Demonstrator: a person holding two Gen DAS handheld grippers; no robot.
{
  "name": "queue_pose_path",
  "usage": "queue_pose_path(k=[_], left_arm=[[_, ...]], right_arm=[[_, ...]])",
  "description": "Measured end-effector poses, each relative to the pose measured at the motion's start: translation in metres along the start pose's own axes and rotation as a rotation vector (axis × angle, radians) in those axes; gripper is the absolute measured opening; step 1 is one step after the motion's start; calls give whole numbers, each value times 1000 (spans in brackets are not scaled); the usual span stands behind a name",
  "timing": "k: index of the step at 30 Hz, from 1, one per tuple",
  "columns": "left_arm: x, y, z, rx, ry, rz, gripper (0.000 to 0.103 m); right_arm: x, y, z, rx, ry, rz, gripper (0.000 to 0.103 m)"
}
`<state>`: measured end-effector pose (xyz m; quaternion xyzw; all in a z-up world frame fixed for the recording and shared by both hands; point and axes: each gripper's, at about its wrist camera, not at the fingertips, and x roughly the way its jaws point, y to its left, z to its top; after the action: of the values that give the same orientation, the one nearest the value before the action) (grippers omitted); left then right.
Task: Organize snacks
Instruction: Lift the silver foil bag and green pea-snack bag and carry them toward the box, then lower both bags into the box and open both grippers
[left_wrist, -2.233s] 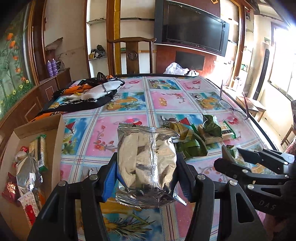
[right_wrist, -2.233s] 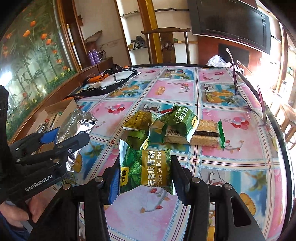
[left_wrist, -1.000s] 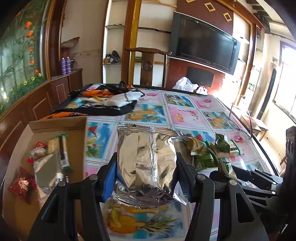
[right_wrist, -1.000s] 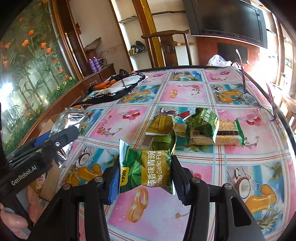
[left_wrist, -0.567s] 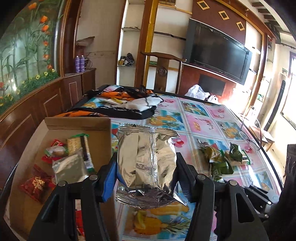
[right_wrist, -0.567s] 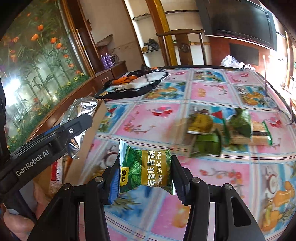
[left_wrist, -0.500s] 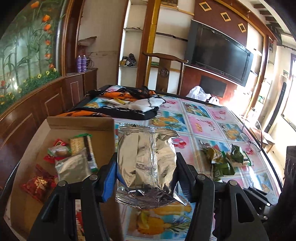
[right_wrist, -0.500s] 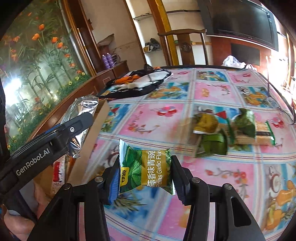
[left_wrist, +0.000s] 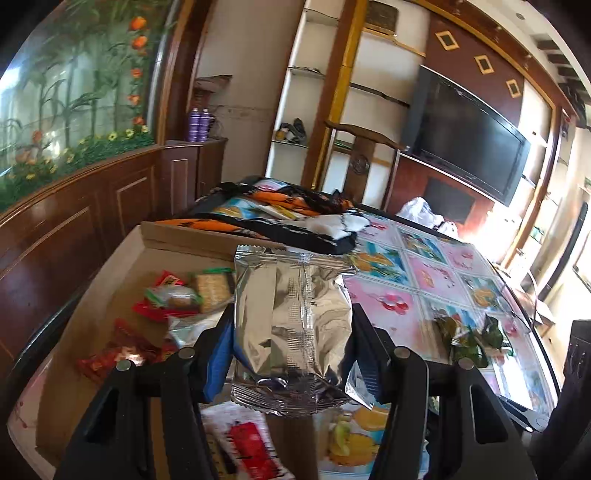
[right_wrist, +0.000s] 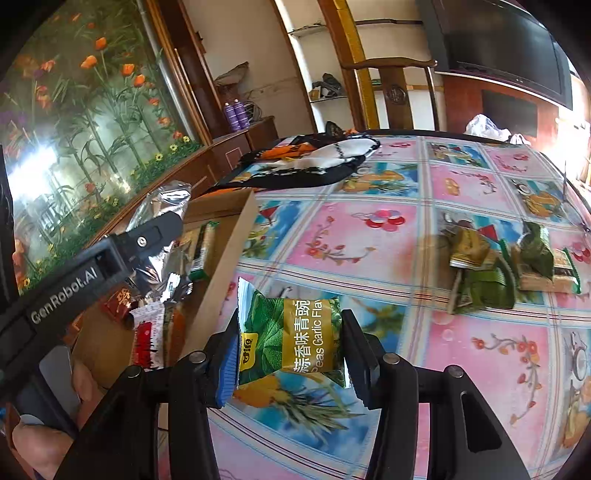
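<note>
My left gripper (left_wrist: 291, 354) is shut on a silver foil snack packet (left_wrist: 291, 314) and holds it above the right wall of an open cardboard box (left_wrist: 110, 258). The box holds several snacks, among them red packets (left_wrist: 122, 350) and a cracker pack (left_wrist: 212, 286). My right gripper (right_wrist: 288, 354) is shut on a green garlic peas packet (right_wrist: 291, 336), just right of the box wall (right_wrist: 221, 269) and above the table. The left gripper (right_wrist: 110, 258) with its foil packet (right_wrist: 162, 206) also shows in the right wrist view, over the box.
A pile of green snack packets (right_wrist: 491, 266) lies on the flowered tablecloth (right_wrist: 369, 229) at the right. A black, white and orange cloth (right_wrist: 314, 158) lies at the far side. A wooden chair (left_wrist: 358, 162) stands behind the table, a wooden cabinet (left_wrist: 92, 206) at the left.
Both grippers have moved left with their packets. The left one now hangs over the box; the right one has come up beside the box wall, away from the pile.
</note>
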<state>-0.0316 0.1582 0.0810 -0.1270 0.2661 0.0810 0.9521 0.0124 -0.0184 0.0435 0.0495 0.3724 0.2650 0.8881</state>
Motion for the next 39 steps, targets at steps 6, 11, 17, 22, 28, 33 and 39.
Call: queue_pose_path(k=[6,11,17,22,28,33,39], left_arm=[[-5,31,-1,-65,-16,50,58],[-7,52,-4,-99,-20,90,58],[-13,71,-5,-133,-36,124,58],[-19,83,-6,-131,-32,146,58],[-17,102,-13,-116,17,182,58],[-12,107,-22,-100,66,160,58],[-15,120,-23,-161,64,118,58]], right_arm=[[6,20,0,-39,-5,19,54],[9,37,-1,-79,-17,45,54],[11,59,-5,-140,-20,102,54],[18,77,-12,-205,1,138,54],[30,91,-13,-245,11,128,54],[40,100,-7,-257,17,118,54],[55,99,5,-216,33,137,53]])
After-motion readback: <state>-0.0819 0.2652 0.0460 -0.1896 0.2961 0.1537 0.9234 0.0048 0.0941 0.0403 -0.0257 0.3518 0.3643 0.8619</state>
